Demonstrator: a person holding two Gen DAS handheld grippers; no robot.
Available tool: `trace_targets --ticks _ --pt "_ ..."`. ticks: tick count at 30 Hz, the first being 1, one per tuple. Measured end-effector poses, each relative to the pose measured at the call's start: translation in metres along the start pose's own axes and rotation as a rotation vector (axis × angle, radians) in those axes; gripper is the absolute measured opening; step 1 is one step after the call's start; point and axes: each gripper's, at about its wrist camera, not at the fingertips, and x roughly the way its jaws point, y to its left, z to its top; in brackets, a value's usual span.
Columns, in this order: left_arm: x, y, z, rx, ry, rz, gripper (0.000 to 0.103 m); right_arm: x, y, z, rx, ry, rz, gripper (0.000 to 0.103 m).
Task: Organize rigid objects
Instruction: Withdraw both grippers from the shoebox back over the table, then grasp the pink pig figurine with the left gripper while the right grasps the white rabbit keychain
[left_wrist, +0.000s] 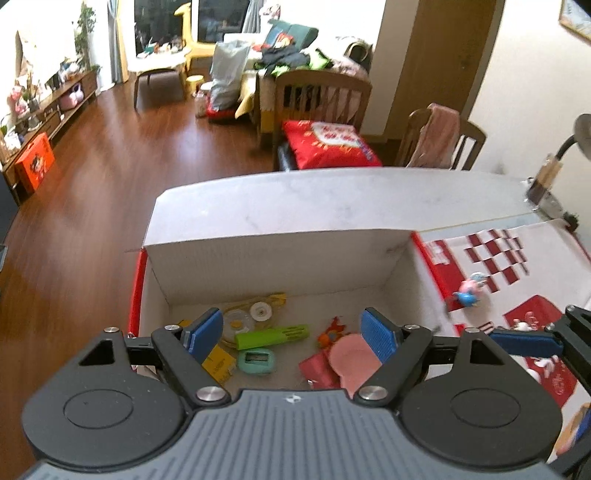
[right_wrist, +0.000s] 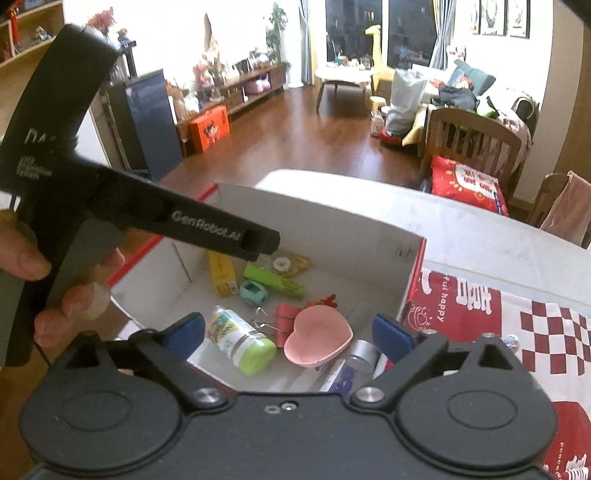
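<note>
While both grippers hang over the box (right_wrist: 369, 236), many items lie inside | left gripper (left_wrist: 291, 334) wide, empty | right gripper (right_wrist: 290, 334) wide, empty | small figure (left_wrist: 470, 290) waits outside on the cloth (left_wrist: 546, 258), so likely nearly finished.

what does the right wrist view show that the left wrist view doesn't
Only the right wrist view: a green-capped bottle lying in the box, a hand holding the left gripper's body, and the open right gripper. Only the left wrist view: a small figurine on the red-and-white cloth, and the open left gripper. Both: the white box, pink heart dish, green tube.
</note>
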Motion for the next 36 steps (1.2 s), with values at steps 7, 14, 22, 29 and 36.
trace_targets --ticks 7,14,22,29,36 --pt "-0.032 -0.020 -0.009 0.006 -0.054 -0.035 0.082 -0.042 -0.015 -0.010 0.017 -0.082 0.041 0.103" --pt "-0.058 -0.050 -0.025 -0.007 -0.143 -0.028 0.083 -0.080 -0.048 -0.032 0.031 -0.160 0.052 0.103" --pt "-0.068 -0.109 -0.037 0.015 -0.229 -0.024 0.084 -0.110 -0.109 -0.064 0.031 -0.195 0.026 0.103" --pt "-0.044 -0.172 -0.042 0.043 -0.214 -0.048 0.084 -0.119 -0.159 -0.090 0.028 -0.181 -0.014 0.103" --pt "-0.005 -0.224 -0.043 0.065 -0.181 -0.076 0.084 -0.114 -0.201 -0.113 0.039 -0.144 -0.032 0.103"
